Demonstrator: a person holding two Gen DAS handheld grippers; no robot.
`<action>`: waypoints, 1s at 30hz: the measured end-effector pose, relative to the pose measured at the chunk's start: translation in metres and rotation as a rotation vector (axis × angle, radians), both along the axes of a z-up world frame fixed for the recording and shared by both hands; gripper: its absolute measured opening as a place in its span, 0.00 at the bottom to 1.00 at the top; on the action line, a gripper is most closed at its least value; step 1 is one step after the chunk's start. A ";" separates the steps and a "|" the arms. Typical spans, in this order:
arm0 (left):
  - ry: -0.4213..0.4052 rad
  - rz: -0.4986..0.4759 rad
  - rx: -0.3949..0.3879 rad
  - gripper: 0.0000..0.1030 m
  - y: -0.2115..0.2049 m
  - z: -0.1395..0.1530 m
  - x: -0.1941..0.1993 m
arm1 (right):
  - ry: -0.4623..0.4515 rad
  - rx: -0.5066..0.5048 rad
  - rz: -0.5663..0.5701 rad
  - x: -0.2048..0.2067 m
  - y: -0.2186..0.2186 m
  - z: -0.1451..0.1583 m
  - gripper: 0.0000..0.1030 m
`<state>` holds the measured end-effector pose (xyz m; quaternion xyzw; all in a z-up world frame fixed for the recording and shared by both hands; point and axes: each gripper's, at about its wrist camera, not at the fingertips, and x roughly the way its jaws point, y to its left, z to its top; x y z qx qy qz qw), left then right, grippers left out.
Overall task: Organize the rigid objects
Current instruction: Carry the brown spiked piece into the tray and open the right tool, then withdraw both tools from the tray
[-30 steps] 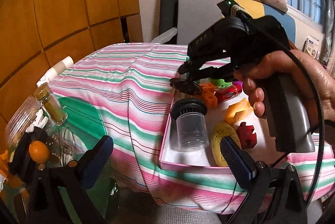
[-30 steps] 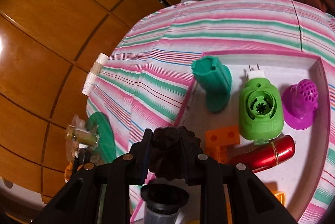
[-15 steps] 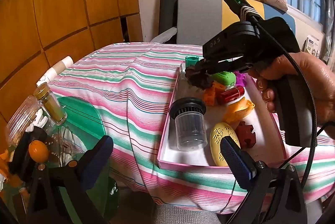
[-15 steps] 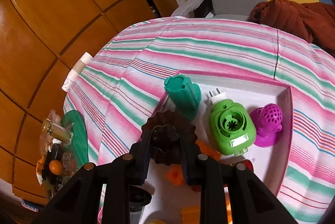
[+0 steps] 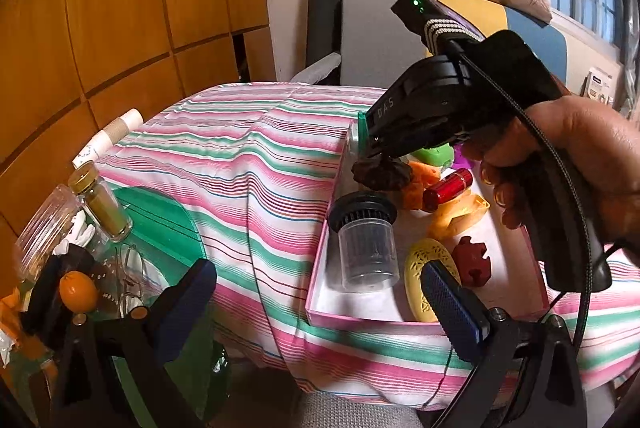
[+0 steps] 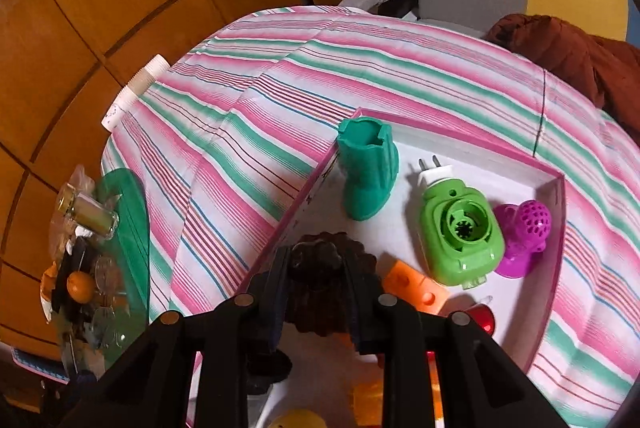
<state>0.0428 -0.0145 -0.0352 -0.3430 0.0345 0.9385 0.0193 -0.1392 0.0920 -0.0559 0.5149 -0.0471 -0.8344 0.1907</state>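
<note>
My right gripper [image 6: 316, 292] is shut on a dark brown fluted mould [image 6: 320, 264] and holds it low over the left part of the pink-rimmed white tray [image 6: 558, 228]. The left wrist view shows the mould [image 5: 382, 174] under the right gripper [image 5: 376, 158], just beyond a clear cup with a black lid [image 5: 366, 240]. In the tray lie a teal boot [image 6: 368, 172], a green plug-in device [image 6: 460, 232], a purple perforated piece [image 6: 524, 232], an orange block [image 6: 416, 288] and a red cylinder [image 5: 448, 184]. My left gripper [image 5: 320, 296] is open and empty before the tray's near edge.
The tray sits on a pink and green striped cloth [image 5: 240, 164]. A green glass side table [image 5: 160, 228] at left holds a jar [image 5: 100, 208], an orange fruit [image 5: 78, 290] and clutter. A wooden wall, a grey chair [image 5: 376, 32] and brown clothing [image 6: 568, 56] lie behind.
My right gripper carried the brown mould from above the lidded cup toward the tray's far part, then lowered it closer to the tray floor. My left gripper stayed put and open.
</note>
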 end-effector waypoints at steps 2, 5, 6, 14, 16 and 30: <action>-0.003 0.004 0.004 1.00 -0.001 0.001 -0.001 | -0.013 -0.014 -0.007 -0.001 0.000 -0.001 0.23; 0.006 0.008 0.008 1.00 -0.003 0.002 -0.001 | 0.001 -0.031 -0.028 0.007 0.004 0.005 0.38; 0.005 0.009 0.010 1.00 -0.002 0.002 -0.001 | 0.013 -0.027 -0.046 0.010 0.006 0.008 0.40; -0.018 -0.010 0.032 1.00 0.004 0.000 -0.003 | 0.077 -0.025 -0.079 0.036 0.022 0.023 0.40; -0.022 -0.011 0.037 1.00 0.004 0.000 -0.003 | 0.081 -0.025 -0.077 0.040 0.023 0.023 0.40; -0.032 0.092 -0.021 1.00 -0.005 0.005 -0.013 | 0.148 0.078 -0.109 0.083 0.031 0.033 0.43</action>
